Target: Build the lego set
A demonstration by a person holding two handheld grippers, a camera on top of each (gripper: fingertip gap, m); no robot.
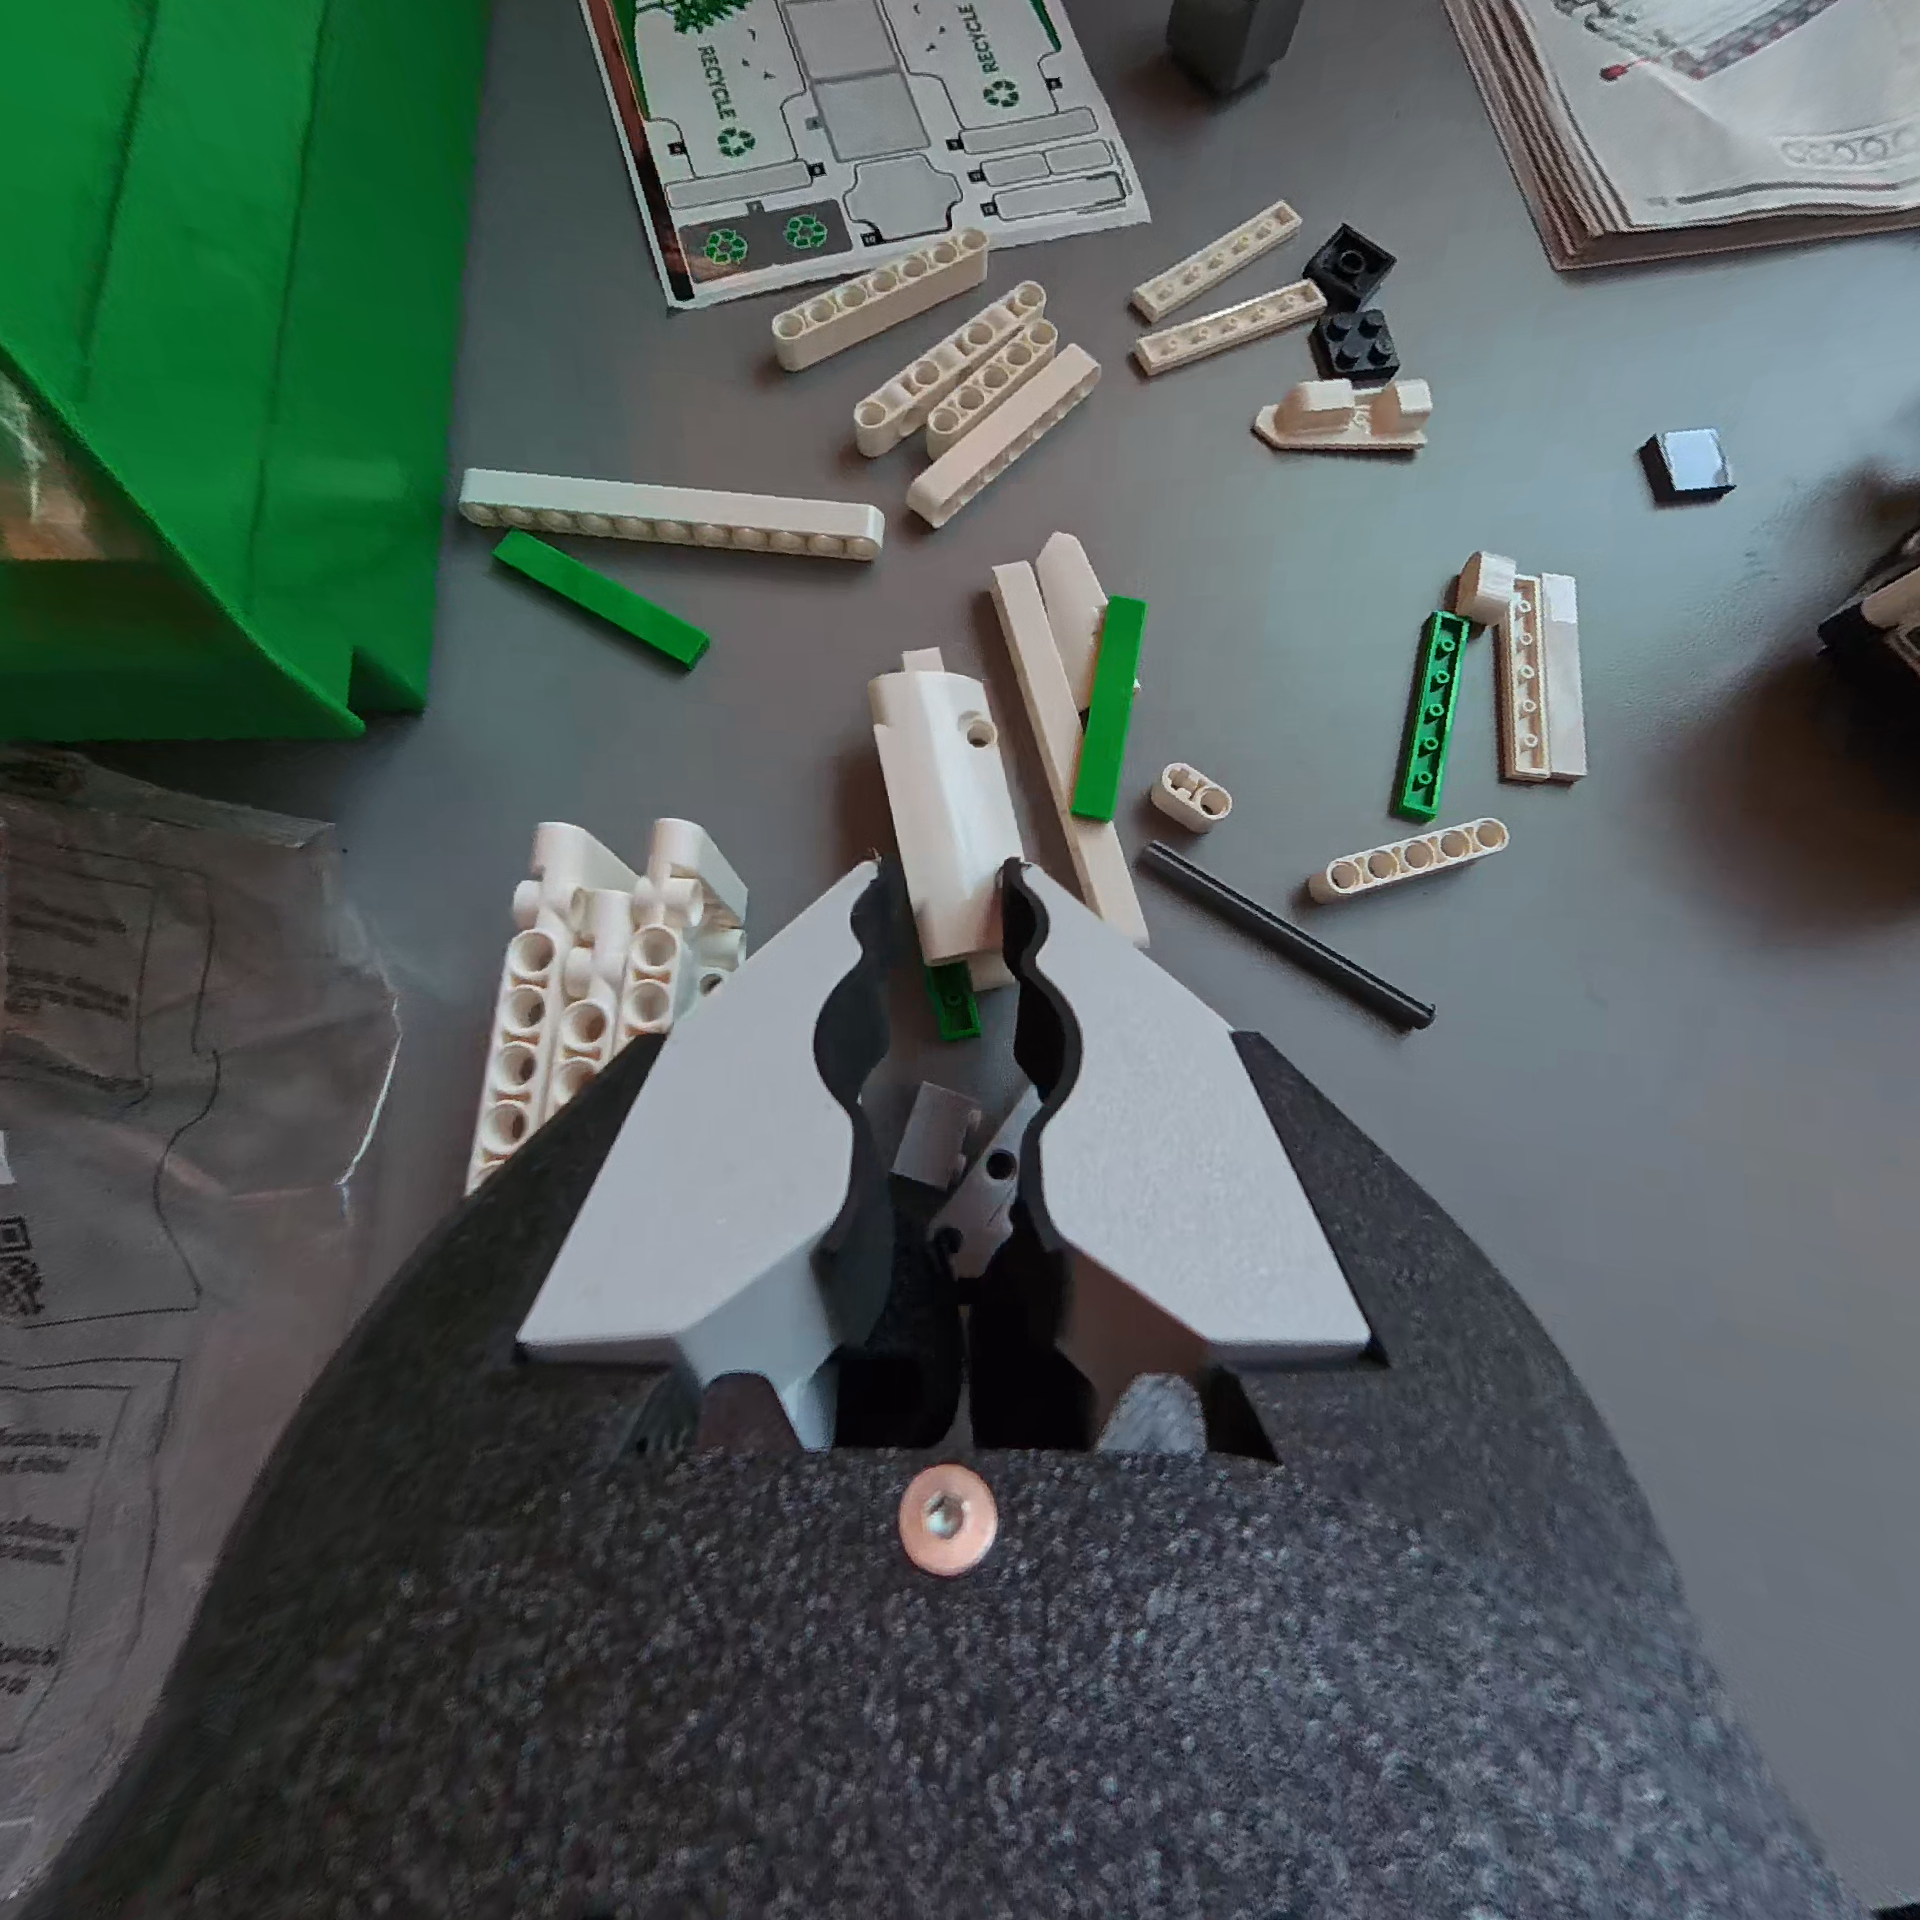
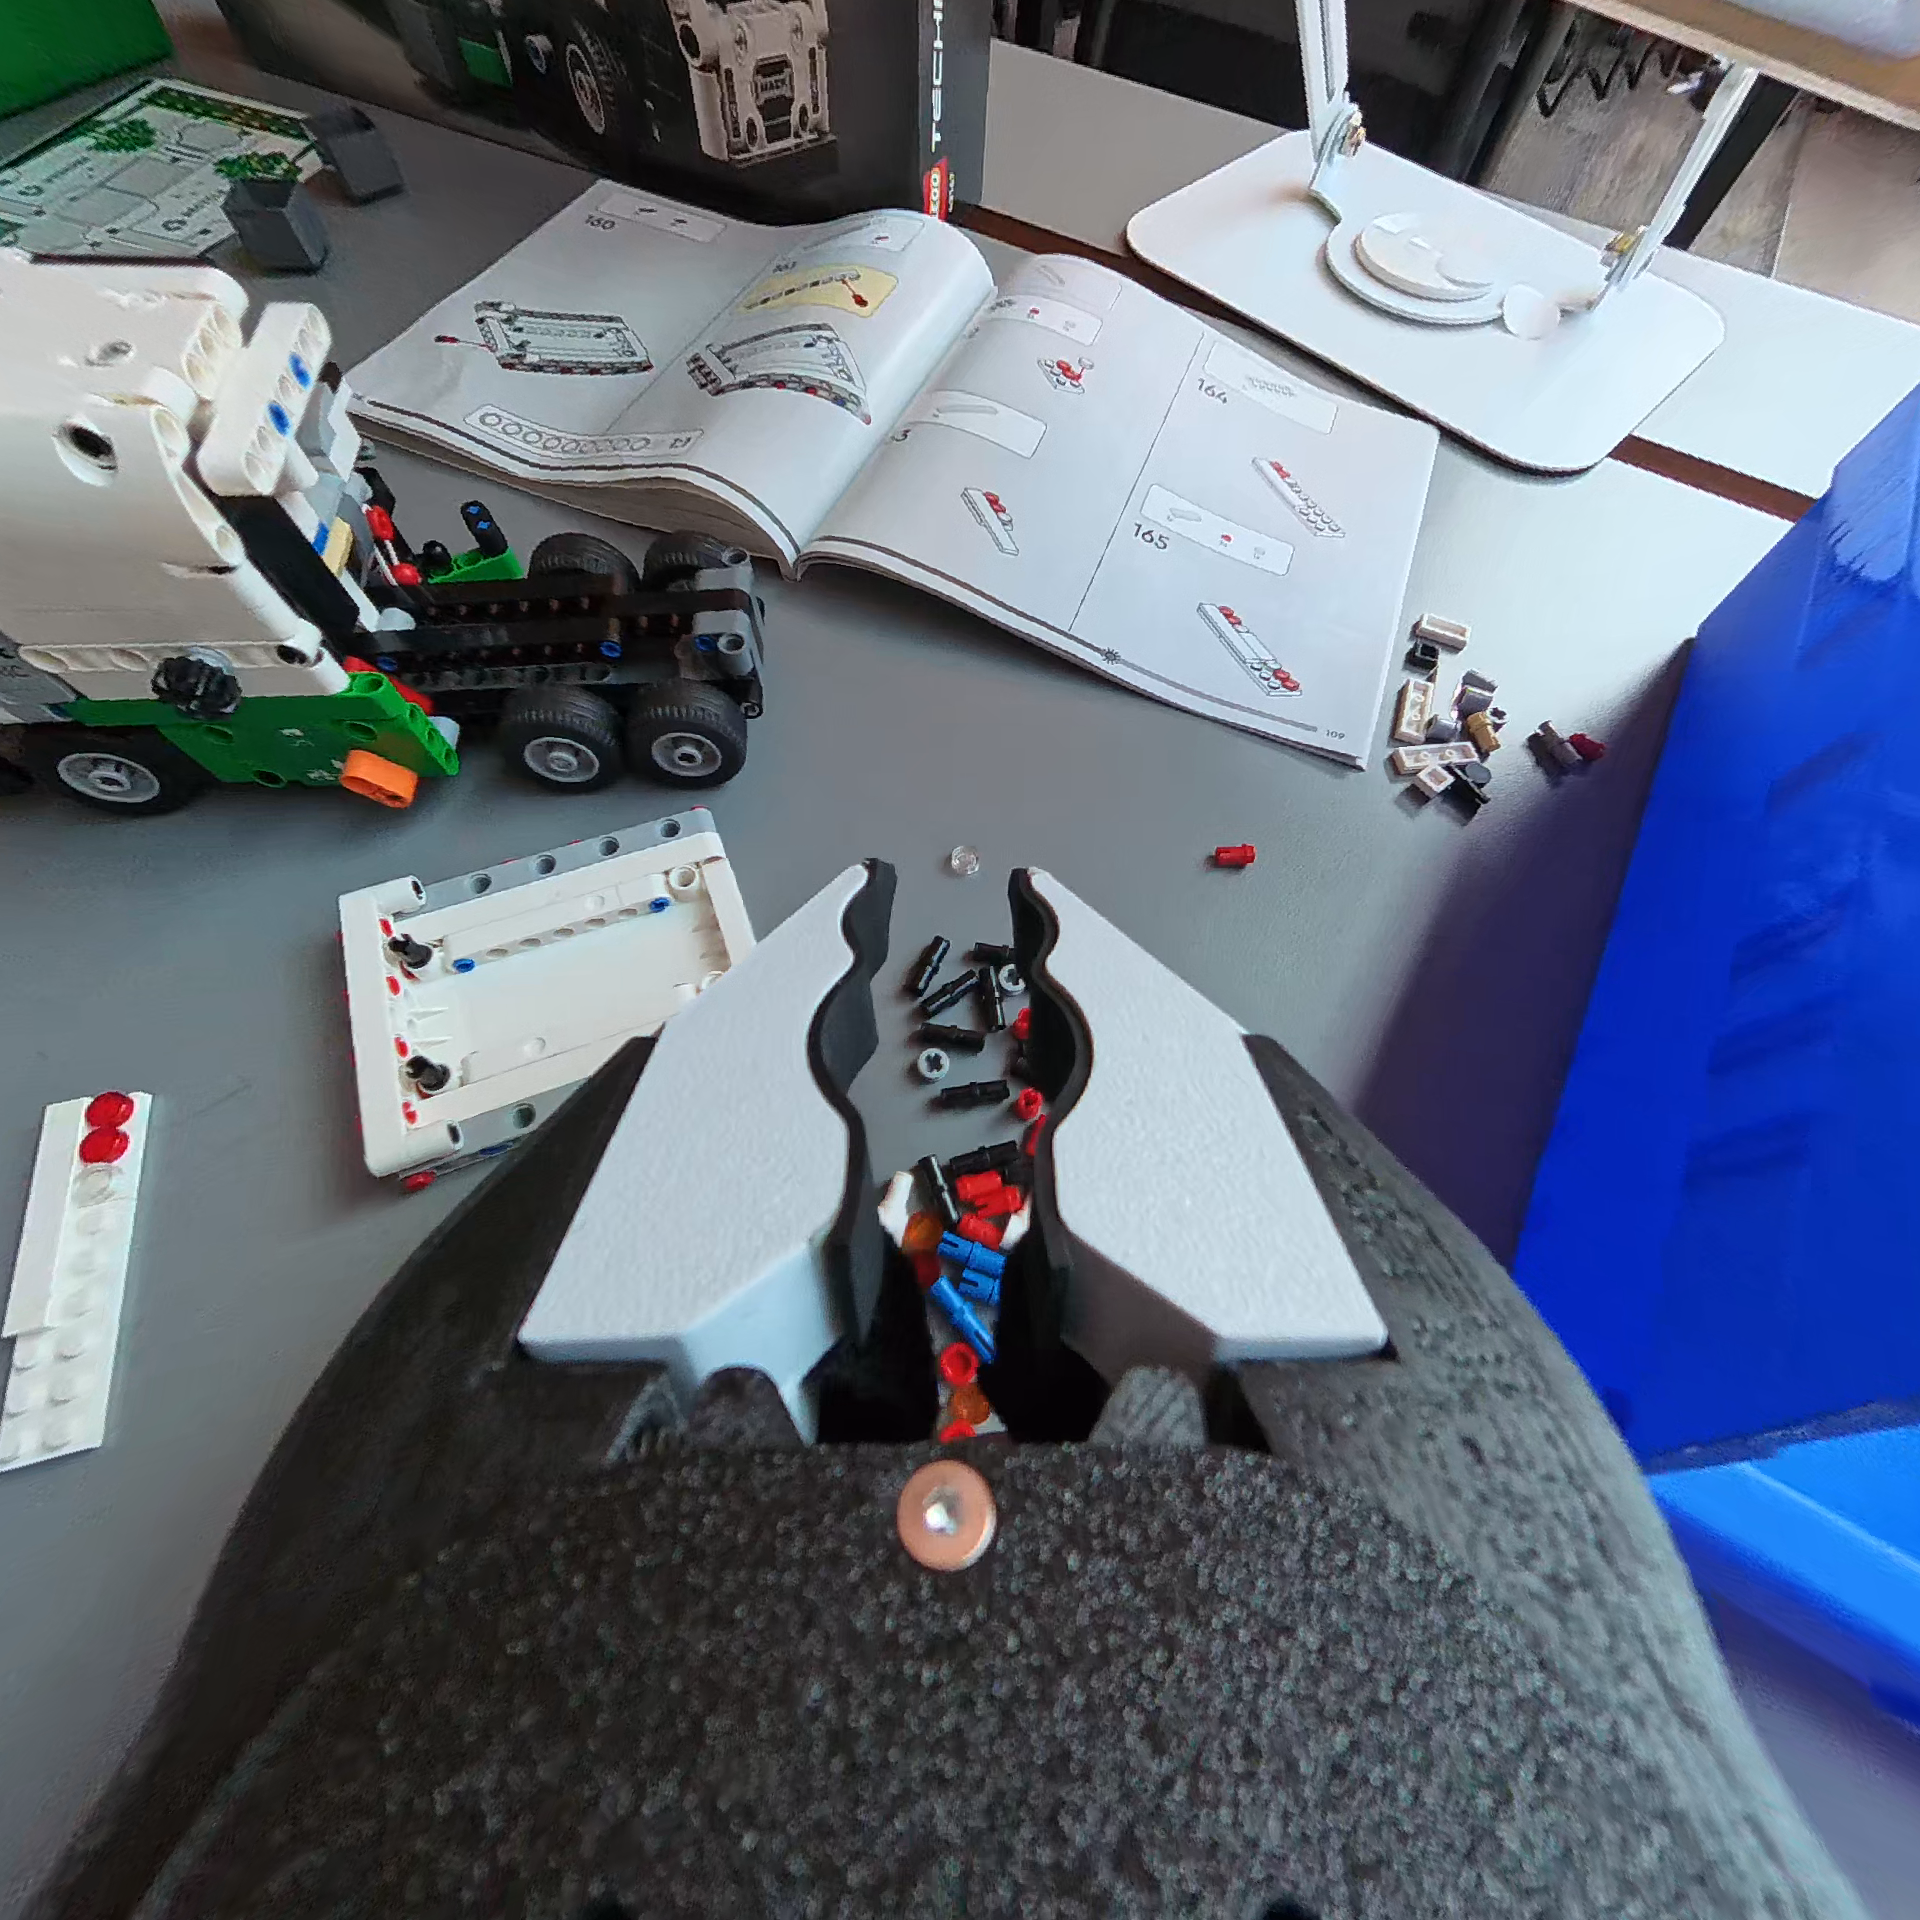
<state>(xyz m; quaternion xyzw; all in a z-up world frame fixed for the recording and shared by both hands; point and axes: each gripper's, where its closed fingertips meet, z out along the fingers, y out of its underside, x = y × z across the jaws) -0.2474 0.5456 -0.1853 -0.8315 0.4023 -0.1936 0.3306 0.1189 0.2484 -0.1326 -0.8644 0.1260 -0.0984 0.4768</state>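
The left tongs (image 1: 943, 883) are nearly closed on a white curved plastic panel piece with a round hole near its far end (image 1: 940, 810). Both black wavy pads (image 1: 1039, 966) sit against the sides of its near end, so the panel is clamped. Its long axis runs straight ahead from the tongs, leaning slightly to the left, with the holed end pointing away. Under its near end a small green studded plate (image 1: 954, 1003) shows between the fingers.

The panel sits over the grey counter (image 1: 1558, 1143) amid loose pieces. Just right of it lie a long white flat strip (image 1: 1049, 748) and a green smooth tile (image 1: 1110, 707) leaning across it. Farther right a black axle rod (image 1: 1288, 940) lies diagonally, near a short white beam with round holes (image 1: 1408, 859). To the left stands a cluster of white holed connector beams (image 1: 592, 987), and beyond it a long white beam (image 1: 670, 512) lies crosswise beside a green bag (image 1: 208, 343).

The right tongs (image 2: 943, 883) stand a little apart with nothing gripped. They hang over a scatter of small black, red and blue pins (image 2: 961, 1023) on the counter; a clear round stud (image 2: 964, 860) lies just past the tips. A white framed panel assembly (image 2: 530, 987) sits to the left, a partly built toy truck (image 2: 312, 644) behind it, and an open instruction booklet (image 2: 935, 457) beyond.
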